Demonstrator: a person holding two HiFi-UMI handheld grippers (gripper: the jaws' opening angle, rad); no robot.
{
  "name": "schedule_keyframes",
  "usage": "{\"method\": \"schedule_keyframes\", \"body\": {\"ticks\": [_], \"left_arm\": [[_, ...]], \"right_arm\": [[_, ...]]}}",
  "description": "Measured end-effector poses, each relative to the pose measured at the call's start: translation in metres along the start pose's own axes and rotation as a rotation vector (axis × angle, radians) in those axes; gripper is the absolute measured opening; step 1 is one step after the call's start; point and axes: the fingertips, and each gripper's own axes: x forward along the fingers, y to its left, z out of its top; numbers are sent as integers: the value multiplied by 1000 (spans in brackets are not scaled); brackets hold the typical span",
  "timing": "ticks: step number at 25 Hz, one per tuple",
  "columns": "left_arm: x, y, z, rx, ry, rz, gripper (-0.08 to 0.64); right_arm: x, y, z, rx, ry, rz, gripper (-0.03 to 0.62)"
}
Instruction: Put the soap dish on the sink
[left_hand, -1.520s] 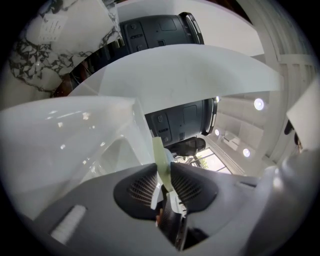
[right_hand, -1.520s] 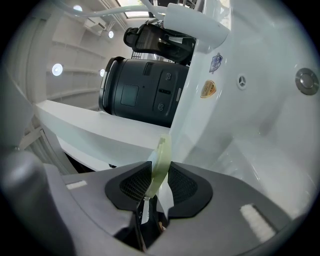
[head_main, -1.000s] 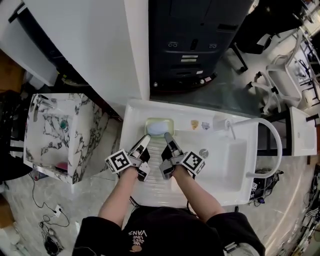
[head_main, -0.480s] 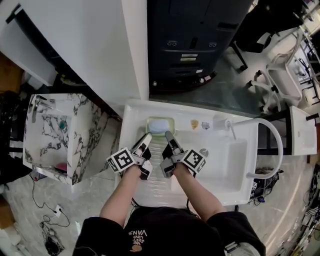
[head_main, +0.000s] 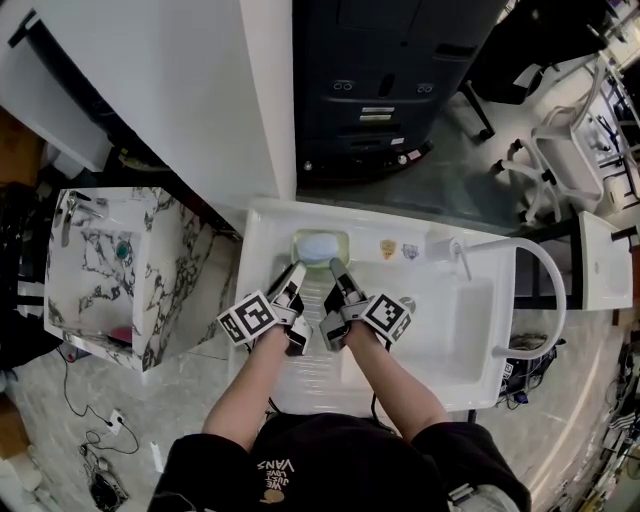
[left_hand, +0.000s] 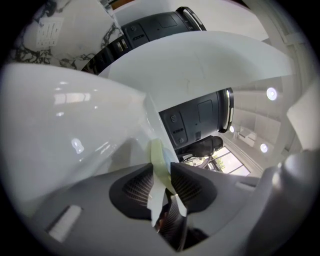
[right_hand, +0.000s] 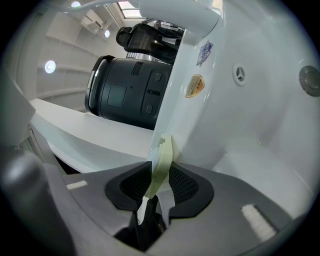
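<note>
A pale green soap dish (head_main: 343, 240) with a light blue soap (head_main: 320, 244) in it is at the back left of the white sink (head_main: 470, 345), by its rear rim. Whether it rests there or hangs just above, I cannot tell. My left gripper (head_main: 297, 272) is shut on the dish's near left edge, my right gripper (head_main: 335, 270) on its near right edge. In the left gripper view the thin green dish edge (left_hand: 159, 159) is pinched at the left gripper (left_hand: 162, 181). In the right gripper view the dish edge (right_hand: 163, 159) is clamped in the right gripper (right_hand: 159, 182).
A white curved faucet (head_main: 546, 285) arches over the basin's right side. Two stickers (head_main: 398, 249) sit on the rear rim. A marble-patterned sink (head_main: 105, 275) stands to the left, a white wall panel (head_main: 200, 90) and a dark machine (head_main: 385, 90) behind.
The dish and both grippers have edged slightly toward the sink's rear rim; both grips are unchanged.
</note>
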Motion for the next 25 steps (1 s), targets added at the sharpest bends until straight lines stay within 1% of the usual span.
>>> {"method": "schedule_keyframes", "body": {"ticks": [6, 11, 18, 22, 25], "left_arm": [[5, 4, -1, 14, -3, 33, 137], [8, 9, -2, -33, -22, 50, 137], [11, 12, -1, -44, -37, 56, 137], [13, 12, 0, -52, -45, 61, 137], [14, 13, 0, -63, -48, 60, 137]], "right_arm": [[2, -5, 1, -23, 15, -19, 93], [5, -9, 2, -27, 48, -43, 94], [5, -10, 0, -50, 72, -46, 95], [3, -12, -1, -65, 85, -58, 114], [0, -12, -1, -81, 96, -58, 114]]}}
